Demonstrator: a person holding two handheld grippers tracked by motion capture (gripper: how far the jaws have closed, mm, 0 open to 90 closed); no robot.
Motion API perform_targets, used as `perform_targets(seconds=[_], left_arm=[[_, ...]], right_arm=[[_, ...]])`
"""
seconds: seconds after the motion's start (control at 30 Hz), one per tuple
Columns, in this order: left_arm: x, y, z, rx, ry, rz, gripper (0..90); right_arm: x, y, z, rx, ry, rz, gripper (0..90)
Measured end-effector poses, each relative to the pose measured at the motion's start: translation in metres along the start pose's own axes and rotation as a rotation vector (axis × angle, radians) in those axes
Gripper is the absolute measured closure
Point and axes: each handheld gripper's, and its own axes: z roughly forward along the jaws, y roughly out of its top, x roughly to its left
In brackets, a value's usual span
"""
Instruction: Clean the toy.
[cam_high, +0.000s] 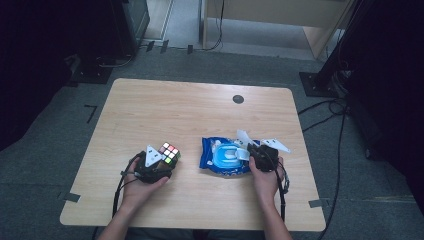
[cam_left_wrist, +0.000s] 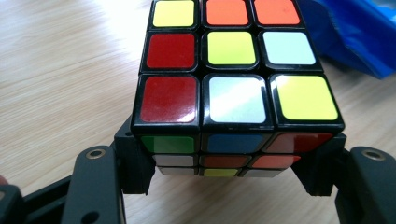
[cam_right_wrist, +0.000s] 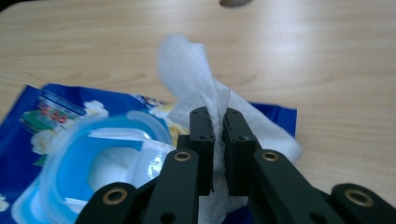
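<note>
A scrambled colour cube (cam_high: 169, 152) (cam_left_wrist: 233, 88) rests on the wooden table (cam_high: 200, 115) at the front left. My left gripper (cam_high: 161, 166) (cam_left_wrist: 233, 163) is shut on it, its jaws pressing the cube's two lower sides. To the right lies a blue pack of wet wipes (cam_high: 223, 156) (cam_right_wrist: 70, 154) with its round lid flipped open. A white wipe (cam_right_wrist: 205, 98) (cam_high: 244, 137) sticks up out of the pack. My right gripper (cam_high: 256, 152) (cam_right_wrist: 218, 126) is shut on that wipe, pinching it between the two black pads.
A dark round grommet (cam_high: 238, 99) sits in the table near its far edge. Cables (cam_high: 325, 117) and black stand bases lie on the grey carpet around the table. The person's hands (cam_high: 265, 182) come in over the near edge.
</note>
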Motion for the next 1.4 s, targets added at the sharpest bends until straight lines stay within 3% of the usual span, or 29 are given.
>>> perform_targets(seconds=[0.17,0.37,0.43,0.53,0.73,0.83,0.87,0.9,1.0,1.1,1.3,1.4], left_arm=[[-0.006,0.003,-0.002,-0.012,-0.045,-0.001,34.1],[-0.020,0.011,-0.007,-0.024,-0.101,0.034,34.1],[-0.026,0.013,-0.008,-0.024,-0.115,0.050,34.1],[-0.036,0.014,-0.007,-0.023,-0.136,0.080,34.1],[-0.048,0.015,-0.008,-0.027,-0.149,0.113,34.1],[-0.049,0.016,-0.008,-0.031,-0.161,0.114,34.2],[-0.049,0.016,-0.008,-0.032,-0.163,0.111,34.1],[-0.049,0.017,-0.008,-0.033,-0.162,0.113,34.1],[-0.050,0.017,-0.009,-0.033,-0.163,0.119,34.2],[-0.050,0.016,-0.010,-0.033,-0.161,0.126,34.2],[-0.054,0.016,-0.008,-0.030,-0.166,0.136,34.2],[-0.054,0.017,-0.008,-0.030,-0.170,0.127,34.2]], right_arm=[[0.024,0.007,-0.019,-0.087,0.092,-0.072,85.7],[0.088,0.006,-0.038,-0.125,0.322,-0.231,85.5],[0.112,0.003,-0.041,-0.130,0.385,-0.275,85.4],[0.134,0.000,-0.040,-0.116,0.443,-0.318,85.3],[0.159,-0.012,-0.031,-0.063,0.470,-0.386,85.0],[0.165,-0.014,-0.033,-0.050,0.484,-0.385,85.0],[0.170,-0.016,-0.036,-0.032,0.519,-0.382,85.0],[0.170,-0.016,-0.036,-0.032,0.519,-0.382,85.0],[0.178,-0.019,-0.039,-0.021,0.540,-0.408,85.0],[0.174,-0.017,-0.038,-0.017,0.544,-0.406,85.2],[0.149,-0.007,-0.031,-0.033,0.442,-0.322,85.1],[0.151,-0.007,-0.032,-0.039,0.430,-0.326,84.5]])
